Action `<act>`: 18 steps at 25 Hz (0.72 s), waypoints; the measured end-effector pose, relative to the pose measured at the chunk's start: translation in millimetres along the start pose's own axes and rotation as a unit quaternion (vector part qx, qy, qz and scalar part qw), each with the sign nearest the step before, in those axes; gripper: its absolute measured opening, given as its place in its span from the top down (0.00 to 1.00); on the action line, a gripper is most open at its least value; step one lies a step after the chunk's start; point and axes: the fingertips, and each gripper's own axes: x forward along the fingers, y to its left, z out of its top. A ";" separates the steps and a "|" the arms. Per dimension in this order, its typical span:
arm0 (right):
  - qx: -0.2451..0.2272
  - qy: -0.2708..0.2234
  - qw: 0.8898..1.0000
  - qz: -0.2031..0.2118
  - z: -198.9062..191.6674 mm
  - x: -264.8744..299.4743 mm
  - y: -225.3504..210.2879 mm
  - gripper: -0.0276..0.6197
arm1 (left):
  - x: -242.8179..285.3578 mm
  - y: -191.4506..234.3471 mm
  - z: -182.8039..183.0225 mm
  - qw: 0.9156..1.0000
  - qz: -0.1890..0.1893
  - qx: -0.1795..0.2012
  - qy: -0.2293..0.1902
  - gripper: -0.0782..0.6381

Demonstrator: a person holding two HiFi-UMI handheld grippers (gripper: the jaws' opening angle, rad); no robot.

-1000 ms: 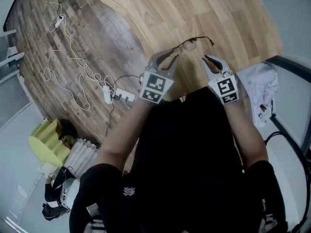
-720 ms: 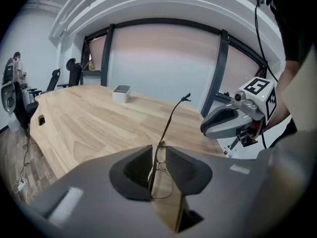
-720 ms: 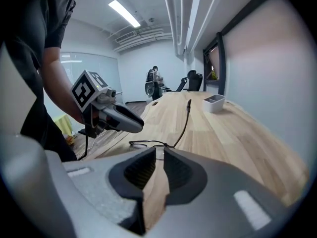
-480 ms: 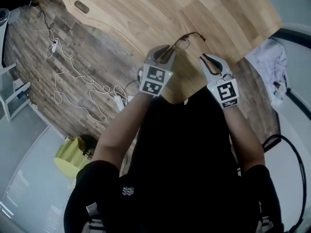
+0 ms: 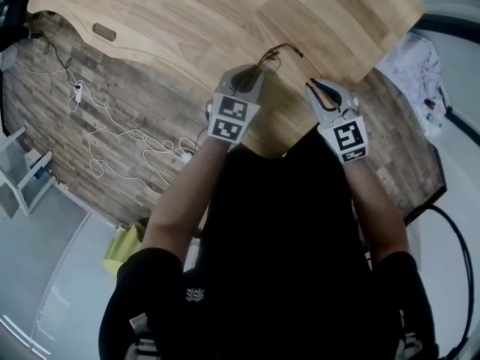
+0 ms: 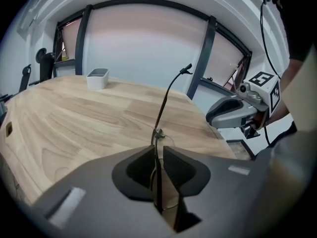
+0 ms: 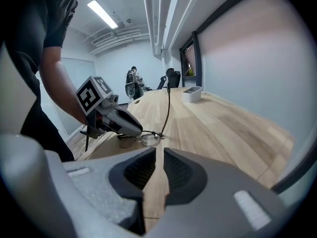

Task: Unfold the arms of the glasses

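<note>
Your left tongs (image 6: 158,150) are pinched on the glasses (image 7: 147,139). The two jaws have just been closing, and the thin rim by one lens sits right between them. The lens part is deep in the jaws, so from the left gripper view you see only a bit of it.

One thin arm of the glasses (image 6: 168,98) sticks out past the tips of your left tongs. It goes up and away from them, with a small dark bend at its end. You cannot see the other arm well enough to tell how it lies.

Your right tongs (image 7: 159,152) are off to the right of your left tongs, and they do not touch the glasses. Their jaws are nearly together, with only a thin slit between them. Nothing is in that slit; you just see wood through it. From your right tongs, the glasses are in front and a little to the left.

Both tongs point down at the wooden table (image 5: 225,13), near its edge. The glasses are low over the wood, but you cannot tell if they touch it.

A small white box (image 6: 98,78) sits on the table, far ahead of your left tongs and to the left.
</note>
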 end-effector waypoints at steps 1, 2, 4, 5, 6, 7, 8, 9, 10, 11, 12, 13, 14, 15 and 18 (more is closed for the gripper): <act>0.002 0.001 1.000 0.001 0.4 1.3 1.3 0.90 | 0.2 0.3 -1.6 1.000 0.000 -0.002 0.002 0.81; 0.001 0.002 1.000 0.002 1.4 3.2 3.1 0.90 | -0.1 0.9 -2.9 1.000 0.001 -0.004 0.002 0.81; -0.005 0.002 1.000 0.007 6.1 7.5 6.9 0.90 | -3.1 0.8 -2.0 1.000 -0.003 -0.004 -0.005 0.84; -0.008 0.000 1.000 0.011 10.0 9.7 8.8 0.90 | -5.4 -0.4 -0.2 1.000 -0.007 -0.003 -0.012 0.84; -0.010 -0.003 1.000 0.015 14.4 11.9 10.7 0.90 | -8.2 -2.1 1.9 1.000 -0.012 -0.001 -0.018 0.84; -0.011 -0.005 1.000 0.019 19.0 14.1 12.4 0.90 | -11.2 -3.6 3.7 1.000 -0.017 0.001 -0.024 0.84; -0.011 -0.009 1.000 0.023 23.7 16.2 14.0 0.90 | -14.3 -4.7 5.1 0.999 -0.019 0.003 -0.029 0.85; -0.010 -0.013 0.999 0.027 28.7 18.0 15.5 0.90 | -17.6 -5.4 6.3 0.999 -0.020 0.004 -0.034 0.84; -0.009 -0.017 0.999 0.032 34.4 19.6 16.9 0.90 | -21.1 -6.0 7.5 0.999 -0.020 0.006 -0.039 0.85; -0.008 -0.023 0.999 0.036 40.7 21.0 18.3 0.90 | -24.8 -6.4 9.1 0.999 -0.019 0.009 -0.044 0.85; -0.010 -0.030 0.999 0.041 47.7 22.1 19.9 0.90 | -28.8 -6.8 11.0 0.999 -0.017 0.013 -0.049 0.85; -0.018 -0.038 0.998 0.045 55.7 22.8 22.1 0.90 | -33.0 -7.3 12.8 0.998 -0.015 0.016 -0.055 0.85; -0.031 -0.048 0.997 0.047 64.4 23.2 25.2 0.90 | -37.6 -7.8 14.5 0.998 -0.013 0.018 -0.062 0.85; -0.043 -0.057 0.996 0.051 73.2 23.5 29.2 0.90 | -42.1 -8.2 15.8 0.997 -0.012 0.020 -0.068 0.85; -0.040 -0.073 0.994 0.072 93.8 27.9 41.5 0.90 | -54.1 -7.7 15.8 0.997 -0.006 0.019 -0.080 0.85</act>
